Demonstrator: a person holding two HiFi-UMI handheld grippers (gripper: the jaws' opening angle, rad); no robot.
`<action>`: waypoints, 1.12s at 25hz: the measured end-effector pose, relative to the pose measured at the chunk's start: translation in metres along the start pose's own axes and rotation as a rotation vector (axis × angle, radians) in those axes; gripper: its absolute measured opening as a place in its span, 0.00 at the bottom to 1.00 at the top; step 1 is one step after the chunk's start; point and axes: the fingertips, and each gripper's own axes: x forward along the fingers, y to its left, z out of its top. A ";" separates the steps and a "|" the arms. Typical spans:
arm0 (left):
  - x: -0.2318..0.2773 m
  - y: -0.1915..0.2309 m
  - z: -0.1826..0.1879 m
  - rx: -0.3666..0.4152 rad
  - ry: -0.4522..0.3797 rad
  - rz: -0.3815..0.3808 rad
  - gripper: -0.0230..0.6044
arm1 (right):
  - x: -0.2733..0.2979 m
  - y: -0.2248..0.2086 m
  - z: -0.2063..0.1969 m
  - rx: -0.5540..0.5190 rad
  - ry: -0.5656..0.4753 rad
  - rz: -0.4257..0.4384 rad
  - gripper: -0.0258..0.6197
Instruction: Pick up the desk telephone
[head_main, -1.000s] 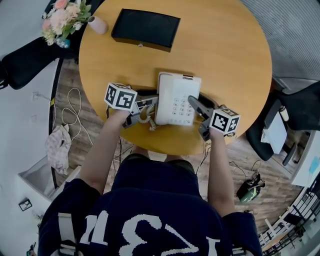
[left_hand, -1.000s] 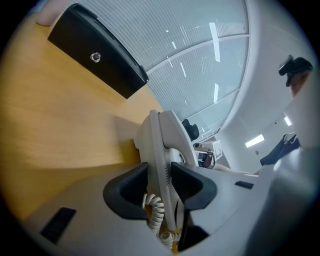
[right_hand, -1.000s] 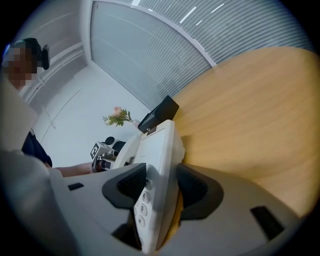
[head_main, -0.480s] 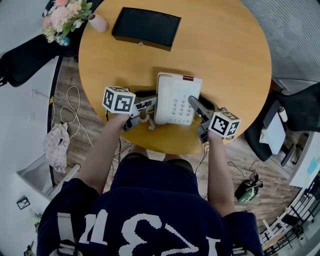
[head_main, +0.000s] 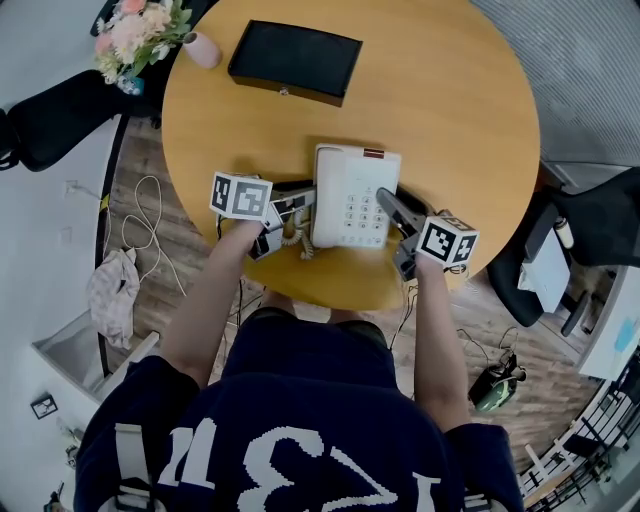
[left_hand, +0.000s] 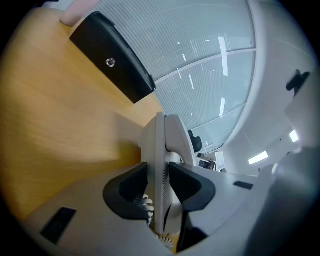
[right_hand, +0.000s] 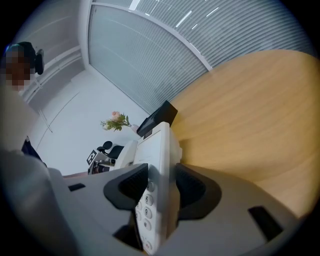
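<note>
Worktop (head_main: 450, 120): round and wood-coloured; a black box (head_main: 295, 60) lies at its far side, well apart from my work.
Desk telephone (head_main: 350, 190): white, keypad up, close to the worktop's near edge and between my two tools; it looks to me to rest flat on the wood, not yet raised.
Left hand-held gripper (left_hand: 160, 182): clenched on the telephone's left edge, one pad on each face; the coiled cord (head_main: 295, 238) hangs just beside it.
Right hand-held gripper (right_hand: 161, 187): clamped on the telephone's right edge, by the keys.
Done: I judge the reach and both grasps complete.
Left: the lift itself; I would raise both sides together to keep the telephone level.
</note>
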 end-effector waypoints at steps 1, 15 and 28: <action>0.001 0.001 0.000 -0.007 0.011 0.001 0.23 | 0.001 -0.001 0.000 0.000 0.004 0.000 0.33; -0.025 0.014 -0.007 0.081 0.049 0.015 0.41 | 0.009 -0.005 0.000 -0.027 0.040 0.006 0.34; 0.002 -0.017 -0.006 0.146 0.027 -0.054 0.52 | 0.007 -0.008 -0.001 -0.046 0.048 0.001 0.34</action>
